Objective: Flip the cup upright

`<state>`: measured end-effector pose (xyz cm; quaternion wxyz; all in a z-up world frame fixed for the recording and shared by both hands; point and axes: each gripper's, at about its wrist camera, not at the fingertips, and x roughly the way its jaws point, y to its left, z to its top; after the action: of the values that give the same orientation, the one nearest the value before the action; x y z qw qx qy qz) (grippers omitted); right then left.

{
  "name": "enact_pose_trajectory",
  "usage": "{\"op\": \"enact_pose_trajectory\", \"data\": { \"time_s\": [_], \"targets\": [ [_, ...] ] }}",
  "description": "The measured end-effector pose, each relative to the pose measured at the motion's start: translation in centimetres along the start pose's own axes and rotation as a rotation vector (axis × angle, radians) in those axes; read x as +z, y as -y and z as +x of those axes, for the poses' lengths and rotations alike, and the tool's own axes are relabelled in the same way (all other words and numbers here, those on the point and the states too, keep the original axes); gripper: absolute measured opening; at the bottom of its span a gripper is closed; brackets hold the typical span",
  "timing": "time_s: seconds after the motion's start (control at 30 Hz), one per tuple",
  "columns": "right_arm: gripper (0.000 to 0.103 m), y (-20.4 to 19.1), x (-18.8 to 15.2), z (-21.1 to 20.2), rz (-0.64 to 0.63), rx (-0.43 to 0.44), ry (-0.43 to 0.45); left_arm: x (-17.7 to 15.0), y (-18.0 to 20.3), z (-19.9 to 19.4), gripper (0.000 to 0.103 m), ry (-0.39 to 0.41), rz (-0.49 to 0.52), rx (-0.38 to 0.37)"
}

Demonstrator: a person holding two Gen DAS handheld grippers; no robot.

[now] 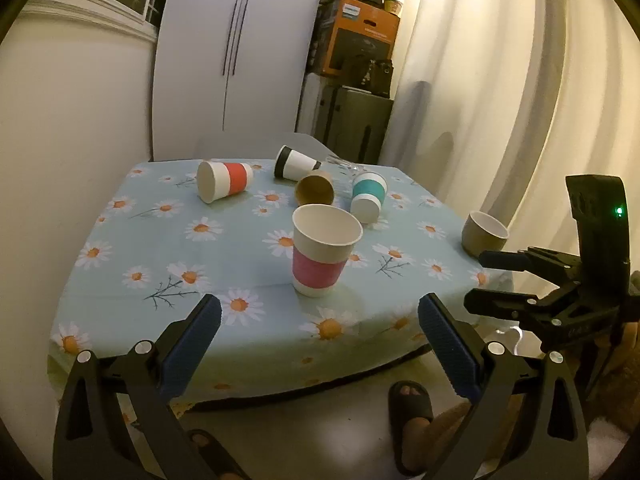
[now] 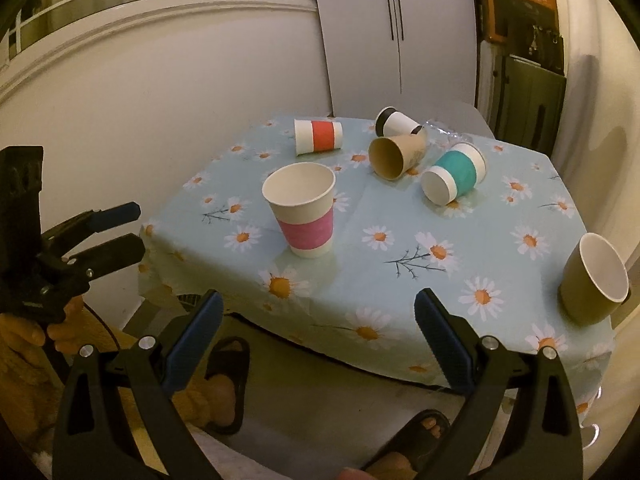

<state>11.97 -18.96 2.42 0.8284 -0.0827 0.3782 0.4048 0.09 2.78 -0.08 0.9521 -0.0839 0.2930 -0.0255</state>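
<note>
A pink-banded paper cup (image 1: pixel 322 250) (image 2: pixel 304 209) stands upright near the table's front. A red-banded cup (image 1: pixel 224 180) (image 2: pixel 319 135), a black-and-white cup (image 1: pixel 294 163) (image 2: pixel 396 122), a brown cup (image 1: pixel 315 189) (image 2: pixel 396 156) and a teal-banded cup (image 1: pixel 368 196) (image 2: pixel 454 174) lie on their sides further back. An olive cup (image 1: pixel 483 234) (image 2: pixel 594 282) stands upright at the right edge. My left gripper (image 1: pixel 320 316) is open and empty, short of the table's front edge. My right gripper (image 2: pixel 318 312) is open and empty, also off the front edge.
The table (image 1: pixel 132 312) wears a light blue daisy cloth. A clear plastic item (image 1: pixel 344 164) lies at the back. White wardrobe (image 1: pixel 236 52), stacked boxes (image 1: pixel 356 36) and curtains stand behind. Sandalled feet (image 1: pixel 412 404) are below the table edge.
</note>
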Motion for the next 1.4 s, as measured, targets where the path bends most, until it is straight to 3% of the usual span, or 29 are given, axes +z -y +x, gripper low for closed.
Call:
{"op": "enact_pose_trajectory", "data": {
  "time_s": [0.27, 1.4],
  "targets": [
    [0.095, 0.00, -0.14, -0.23, 0.000, -0.004, 0.004, 0.04, -0.15, 0.10, 0.096, -0.010, -0.008, 0.032],
    [0.095, 0.00, -0.25, 0.08, -0.001, -0.032, -0.007, -0.17, 0.54, 0.47, 0.096, -0.039, 0.001, 0.028]
  ]
}}
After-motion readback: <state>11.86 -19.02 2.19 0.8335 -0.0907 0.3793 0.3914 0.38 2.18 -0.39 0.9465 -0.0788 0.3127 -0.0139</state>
